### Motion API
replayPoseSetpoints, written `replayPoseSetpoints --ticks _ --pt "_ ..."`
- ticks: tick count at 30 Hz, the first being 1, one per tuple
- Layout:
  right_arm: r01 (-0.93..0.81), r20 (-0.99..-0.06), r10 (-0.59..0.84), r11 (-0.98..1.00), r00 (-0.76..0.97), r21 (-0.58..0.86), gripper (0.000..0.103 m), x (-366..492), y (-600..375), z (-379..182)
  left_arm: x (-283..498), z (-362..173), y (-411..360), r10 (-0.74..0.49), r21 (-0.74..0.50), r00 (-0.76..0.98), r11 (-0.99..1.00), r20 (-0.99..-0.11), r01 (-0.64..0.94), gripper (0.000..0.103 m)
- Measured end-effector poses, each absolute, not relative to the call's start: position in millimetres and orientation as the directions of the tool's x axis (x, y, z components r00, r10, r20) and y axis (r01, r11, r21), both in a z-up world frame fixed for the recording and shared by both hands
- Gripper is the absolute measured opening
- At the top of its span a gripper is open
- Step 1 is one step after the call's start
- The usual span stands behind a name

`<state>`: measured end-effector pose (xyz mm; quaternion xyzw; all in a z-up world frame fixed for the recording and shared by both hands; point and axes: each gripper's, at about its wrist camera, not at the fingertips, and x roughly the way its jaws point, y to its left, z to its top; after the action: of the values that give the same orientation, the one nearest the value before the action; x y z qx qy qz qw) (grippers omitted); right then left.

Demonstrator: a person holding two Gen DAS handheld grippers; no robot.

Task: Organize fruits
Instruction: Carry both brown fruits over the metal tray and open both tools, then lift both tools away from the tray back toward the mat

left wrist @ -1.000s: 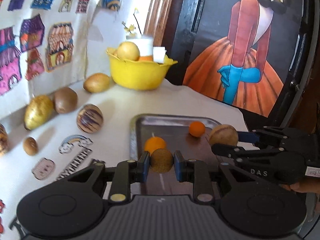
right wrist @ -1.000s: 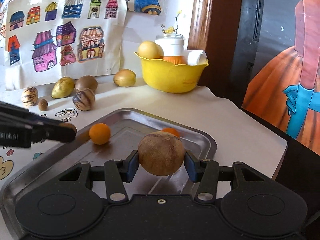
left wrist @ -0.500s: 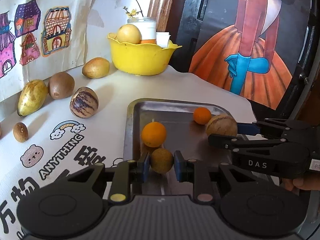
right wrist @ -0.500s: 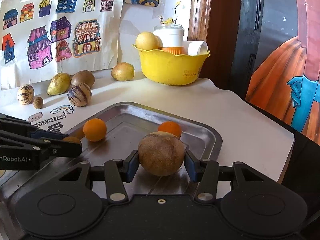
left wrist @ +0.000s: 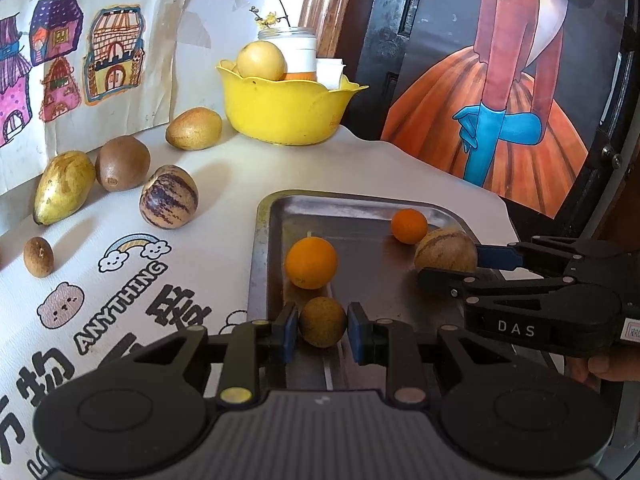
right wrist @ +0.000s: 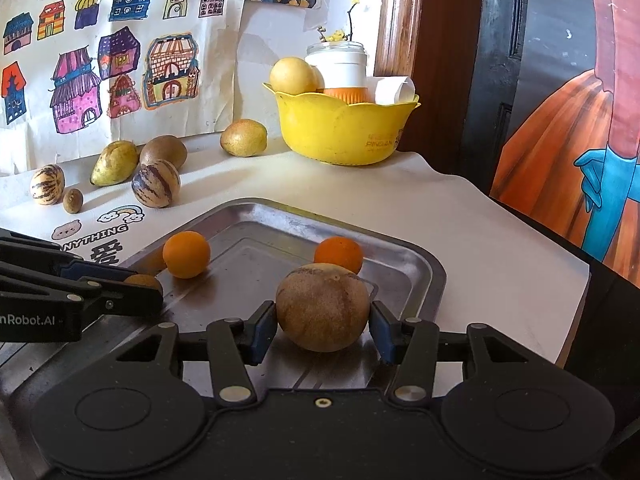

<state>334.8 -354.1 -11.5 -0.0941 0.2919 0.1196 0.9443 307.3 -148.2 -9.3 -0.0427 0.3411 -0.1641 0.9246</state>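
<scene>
1. A shallow metal tray (left wrist: pixel 262 240) with rounded corners and a dull, scuffed floor lies on the desk (left wrist: pixel 224 184). It holds two smooth oranges, the larger orange (left wrist: pixel 311 263) near its left wall and the smaller orange (left wrist: pixel 409 226) toward the far right corner.
2. The left tongs (left wrist: pixel 322 330) sit low over the near part of the tray, pinching a small rough brown fruit (left wrist: pixel 322 322) between blue pads.
3. The right tongs (right wrist: pixel 323 326) bracket a large round tan fruit (right wrist: pixel 322 306) with faint darker streaks. Its jaws have just been opening; a thin gap shows at each pad, and the fruit rests on the tray floor just in front of the smaller orange.
4. A yellow plastic bowl (right wrist: pixel 340 132) with a scalloped rim stands at the back, holding a pale round fruit (right wrist: pixel 293 76), a white jar (right wrist: pixel 338 66) and a roll of paper (right wrist: pixel 394 88).
5. Loose on the white printed cloth to the left: a purple-striped oval fruit (left wrist: pixel 169 197), a fuzzy brown kiwi (left wrist: pixel 122 163), a yellow-green mango-shaped fruit (left wrist: pixel 63 186), a tan oval fruit (left wrist: pixel 194 128) and a small brown nut-like fruit (left wrist: pixel 38 257).
</scene>
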Motion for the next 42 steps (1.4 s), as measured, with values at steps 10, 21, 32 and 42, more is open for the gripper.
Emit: replayPoseSetpoints --ticks 10,21,32,42 --pt "-0.279 -0.530 0.176 0.953 0.829 -0.119 0.070 309 -355 6 294 2 -140 -0.344 -0.232 0.720 0.939 -0.603 0.254 0.054" --pt "-0.280 -0.464 0.201 0.954 0.863 -0.108 0.096 253 -351 36 250 31 -110 -0.285 -0.251 0.789 0.953 -0.544 0.171 0.099" --pt "-0.290 -0.499 0.217 0.954 0.839 -0.072 0.102 190 -327 59 204 46 -76 -0.241 -0.261 0.809 0.959 -0.536 0.113 0.103" --pt "-0.352 -0.657 0.225 0.934 0.719 -0.064 0.102 141 -290 43 174 42 -31 -0.189 -0.239 0.769 0.970 -0.611 0.048 0.103"
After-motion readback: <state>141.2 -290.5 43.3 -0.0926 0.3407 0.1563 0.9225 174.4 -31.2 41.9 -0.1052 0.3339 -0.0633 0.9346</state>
